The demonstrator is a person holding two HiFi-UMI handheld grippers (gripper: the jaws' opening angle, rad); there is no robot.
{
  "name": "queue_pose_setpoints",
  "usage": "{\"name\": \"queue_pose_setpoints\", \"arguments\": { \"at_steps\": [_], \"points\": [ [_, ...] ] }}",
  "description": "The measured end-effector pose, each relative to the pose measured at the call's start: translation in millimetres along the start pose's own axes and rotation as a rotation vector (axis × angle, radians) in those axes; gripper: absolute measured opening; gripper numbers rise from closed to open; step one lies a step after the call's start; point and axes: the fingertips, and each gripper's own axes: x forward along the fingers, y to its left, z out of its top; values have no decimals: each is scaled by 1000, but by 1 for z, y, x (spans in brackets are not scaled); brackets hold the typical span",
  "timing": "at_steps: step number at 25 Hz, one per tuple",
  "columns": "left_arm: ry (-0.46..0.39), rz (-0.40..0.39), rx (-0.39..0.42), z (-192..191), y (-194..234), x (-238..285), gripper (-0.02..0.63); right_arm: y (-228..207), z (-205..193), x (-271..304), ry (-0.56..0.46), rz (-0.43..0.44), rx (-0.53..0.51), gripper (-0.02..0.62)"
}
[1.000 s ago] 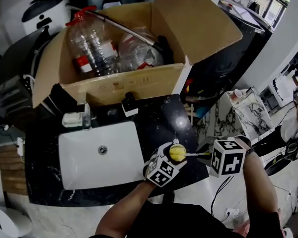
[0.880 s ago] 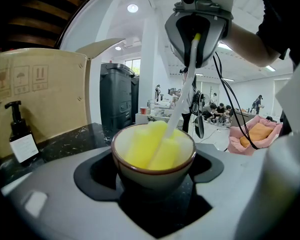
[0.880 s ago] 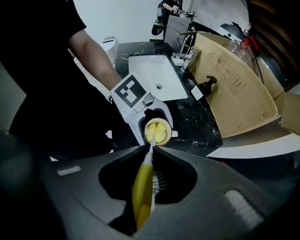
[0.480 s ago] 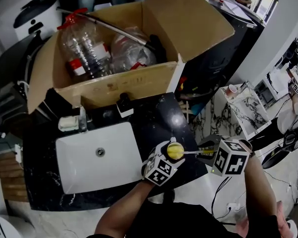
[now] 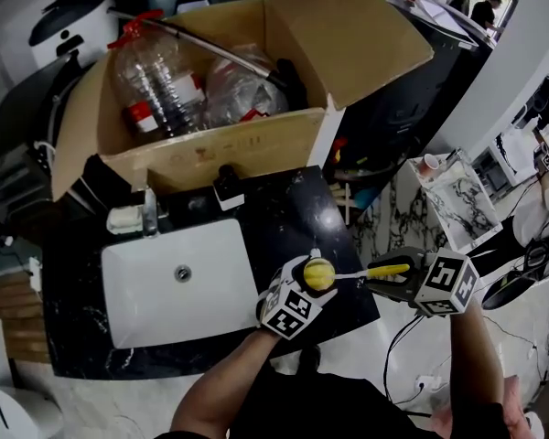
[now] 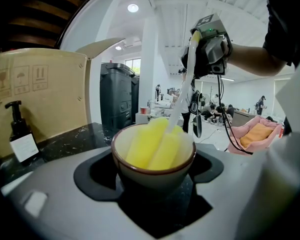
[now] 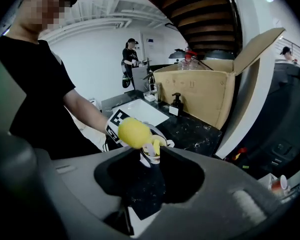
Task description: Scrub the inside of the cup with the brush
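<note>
A small white cup with a dark rim (image 6: 153, 160) sits between the jaws of my left gripper (image 6: 153, 176), held over the black counter's front right corner (image 5: 352, 314). The brush's yellow sponge head (image 6: 157, 143) fills the cup and sticks out above its rim (image 5: 318, 273). Its thin white shaft (image 6: 182, 91) rises to a yellow handle (image 5: 390, 269), and my right gripper (image 5: 392, 280) is shut on that handle, to the right of the cup. From the right gripper view, the sponge head (image 7: 133, 132) and cup (image 7: 153, 153) lie just beyond the jaws.
A white sink (image 5: 178, 282) with a tap (image 5: 146, 216) lies left of the cup. A dark soap bottle (image 5: 226, 187) stands behind it, before a big open cardboard box (image 5: 256, 144) of plastic bottles. Cables run over the floor at the right (image 5: 398, 346).
My right gripper has drawn back to the right, so more of the yellow handle shows. The sponge head stays in the cup, and the left gripper has barely moved.
</note>
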Motion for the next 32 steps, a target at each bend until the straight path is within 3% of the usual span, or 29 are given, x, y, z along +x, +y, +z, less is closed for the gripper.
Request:
{"name": "queue_pose_setpoints", "arguments": {
  "at_steps": [6,11,15,19,22,25,30,32],
  "points": [
    [11,7,-4,1,0,0,422,4,11,17,-54,4,-54,46],
    [14,21,-8,0,1,-1,422,10,30,22,-135,-47,-98,38],
    [7,30,-12,0,2,-1,422,5,46,27,-214,-137,-90,40],
    [7,31,-12,0,2,0,422,-9,48,24,-157,-253,-103,56],
    [7,34,-12,0,3,1,422,-8,45,20,-92,-282,-112,58],
    [14,26,-10,-1,1,1,422,3,43,9,-57,-251,-111,55],
    [16,13,-7,-1,0,1,422,25,38,-1,24,-122,-80,35],
    [16,4,-4,-2,-1,0,422,30,43,2,7,-77,-47,37]
  ]
}}
